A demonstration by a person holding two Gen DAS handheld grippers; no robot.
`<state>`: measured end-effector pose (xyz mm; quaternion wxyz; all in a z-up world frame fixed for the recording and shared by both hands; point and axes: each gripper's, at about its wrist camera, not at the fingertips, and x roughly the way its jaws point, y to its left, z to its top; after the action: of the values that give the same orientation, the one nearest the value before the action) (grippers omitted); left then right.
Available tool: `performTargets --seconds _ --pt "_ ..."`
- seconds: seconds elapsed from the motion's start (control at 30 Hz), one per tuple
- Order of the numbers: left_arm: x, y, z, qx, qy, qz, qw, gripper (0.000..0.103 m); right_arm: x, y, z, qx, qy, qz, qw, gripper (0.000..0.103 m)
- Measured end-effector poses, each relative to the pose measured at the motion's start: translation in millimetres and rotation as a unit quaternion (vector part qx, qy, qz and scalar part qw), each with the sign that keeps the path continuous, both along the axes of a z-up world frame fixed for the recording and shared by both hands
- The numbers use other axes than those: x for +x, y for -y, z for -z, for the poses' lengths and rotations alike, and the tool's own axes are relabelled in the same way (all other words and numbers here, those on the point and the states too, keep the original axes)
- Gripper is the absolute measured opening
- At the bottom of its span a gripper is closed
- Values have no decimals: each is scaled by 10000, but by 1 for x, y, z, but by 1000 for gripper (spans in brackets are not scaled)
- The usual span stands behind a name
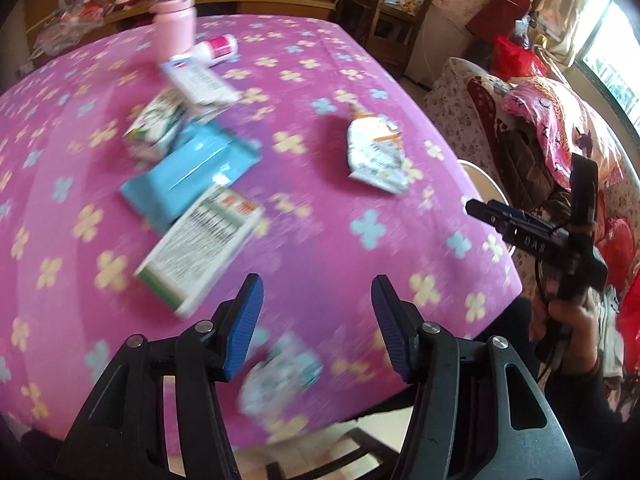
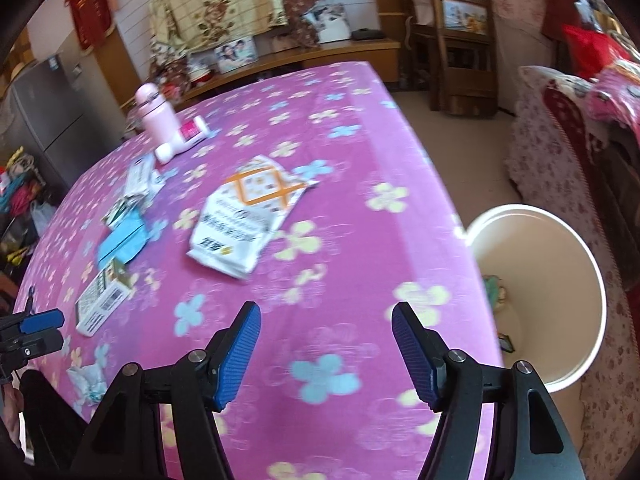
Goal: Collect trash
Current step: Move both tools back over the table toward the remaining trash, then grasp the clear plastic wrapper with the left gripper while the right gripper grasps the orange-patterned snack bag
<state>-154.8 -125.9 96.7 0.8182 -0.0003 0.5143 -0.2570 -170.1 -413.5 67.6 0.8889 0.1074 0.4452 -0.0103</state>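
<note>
A pink flowered tablecloth (image 1: 320, 240) carries several pieces of trash: a white and orange wrapper (image 1: 374, 150) (image 2: 248, 218), a blue packet (image 1: 192, 172) (image 2: 122, 238), a white printed box (image 1: 200, 248) (image 2: 102, 304), a green and white box (image 1: 154, 128) and a crumpled tissue (image 1: 280, 376) (image 2: 88, 380). My left gripper (image 1: 318, 320) is open and empty above the table's near edge, the tissue just below it. My right gripper (image 2: 326, 348) is open and empty over the table's right side; it shows in the left wrist view (image 1: 480, 208). A white bin (image 2: 536, 292) stands beside the table, with scraps inside.
A pink bottle (image 1: 174, 16) (image 2: 154, 114) stands at the far side, a white and pink tube (image 1: 218, 48) (image 2: 184, 138) lying beside it. A sofa with pink cushions (image 1: 540, 120) is to the right, a wooden chair (image 2: 456, 40) behind the table.
</note>
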Motion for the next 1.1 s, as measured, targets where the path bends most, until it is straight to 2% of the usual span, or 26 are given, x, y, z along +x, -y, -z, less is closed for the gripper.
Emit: performTargets --seconds 0.2,0.43,0.5,0.57,0.6,0.63,0.7,0.8,0.93,1.07,1.1 --pt "-21 -29 24 131 -283 -173 9994 56 12 -29 3 22 -76 -329 9994 66" --pt "-31 -20 63 498 -450 -14 9977 56 31 -40 6 42 -142 -416 9990 71" --pt "-34 -13 59 525 -122 102 9985 55 41 -40 8 75 -190 -358 9992 72" --pt "-31 -5 60 508 -152 216 9984 45 52 -38 10 203 -254 -252 9992 74" --pt "-27 -2 62 458 -220 246 9984 30 58 -36 11 333 -274 -174 9989 74" --pt "-24 2 64 411 -301 271 9983 28 64 -34 11 476 -270 -95 9985 74" --pt "-15 6 64 286 -300 196 9989 26 77 -33 12 667 -245 88 9974 77" --pt "-4 13 62 187 -301 61 9994 24 104 -39 12 690 -199 287 9970 78" --pt "6 21 57 143 -220 -28 9997 24 140 -50 21 475 -421 447 9970 79" --pt "12 26 56 112 -226 -35 9997 24 157 -56 36 156 -638 555 9963 80" --pt "13 28 57 117 -222 -30 9997 24 156 -56 36 28 -530 529 9972 80"
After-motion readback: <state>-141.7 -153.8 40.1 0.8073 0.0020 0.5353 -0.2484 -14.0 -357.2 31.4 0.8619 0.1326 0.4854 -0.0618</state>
